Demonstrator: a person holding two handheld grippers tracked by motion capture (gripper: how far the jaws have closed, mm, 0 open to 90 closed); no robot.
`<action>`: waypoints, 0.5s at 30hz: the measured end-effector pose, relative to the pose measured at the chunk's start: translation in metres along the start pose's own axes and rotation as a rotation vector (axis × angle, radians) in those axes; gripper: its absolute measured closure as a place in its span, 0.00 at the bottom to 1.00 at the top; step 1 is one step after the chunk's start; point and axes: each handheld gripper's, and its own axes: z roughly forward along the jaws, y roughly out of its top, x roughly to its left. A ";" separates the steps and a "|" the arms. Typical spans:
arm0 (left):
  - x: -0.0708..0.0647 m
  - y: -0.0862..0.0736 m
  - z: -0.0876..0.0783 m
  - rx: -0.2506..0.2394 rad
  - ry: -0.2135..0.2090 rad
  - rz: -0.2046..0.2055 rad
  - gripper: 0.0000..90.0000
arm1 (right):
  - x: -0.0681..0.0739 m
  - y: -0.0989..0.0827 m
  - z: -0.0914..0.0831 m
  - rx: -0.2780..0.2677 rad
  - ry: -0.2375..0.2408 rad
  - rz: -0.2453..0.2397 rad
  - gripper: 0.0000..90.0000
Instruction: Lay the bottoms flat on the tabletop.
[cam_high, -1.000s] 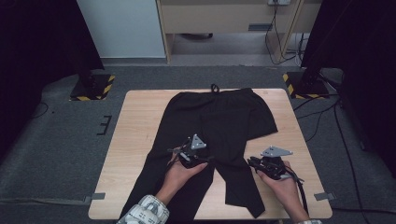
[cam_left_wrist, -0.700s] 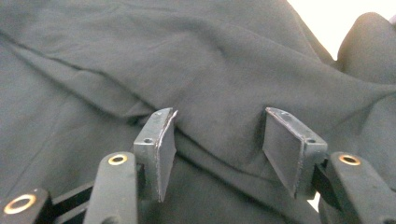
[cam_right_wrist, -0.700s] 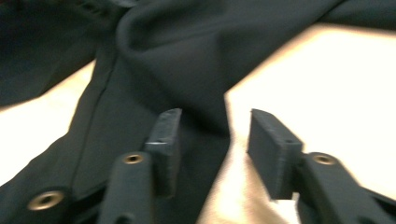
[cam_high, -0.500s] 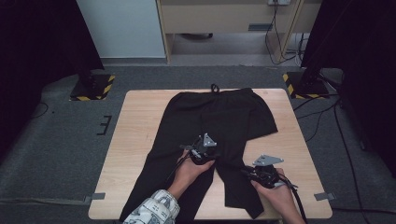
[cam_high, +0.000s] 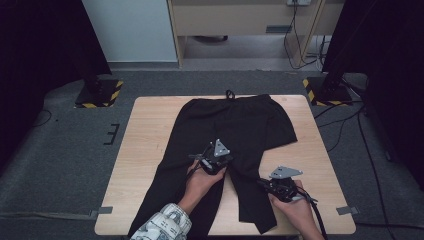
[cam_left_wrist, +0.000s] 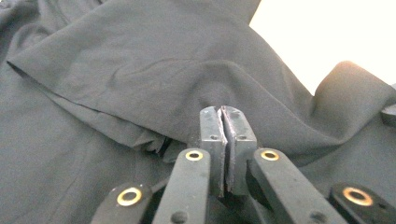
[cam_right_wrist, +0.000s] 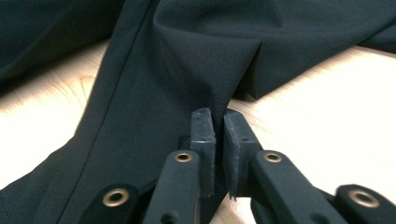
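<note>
Trousers (cam_high: 235, 130) flat overhead; right gripper (cam_right_wrist: 219, 116) pinches fold (close view).

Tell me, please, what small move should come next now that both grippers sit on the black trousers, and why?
Probably lift both hands a little together. The left gripper has just been closing and now pinches cloth near the crotch of the black trousers; the right gripper is clamped on the edge of one leg, where the cloth peaks. A short lift would show whether both grips hold before folding.
</note>
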 end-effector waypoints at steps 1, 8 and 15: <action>0.000 0.000 0.001 0.006 -0.001 0.005 0.96 | 0.000 0.000 -0.001 -0.003 -0.001 0.000 0.97; 0.002 0.001 0.000 -0.007 -0.007 -0.008 0.97 | -0.005 0.003 -0.009 -0.040 -0.027 0.028 0.99; -0.003 0.004 0.002 -0.011 0.000 0.019 0.85 | -0.013 0.009 -0.023 -0.111 -0.071 0.055 1.00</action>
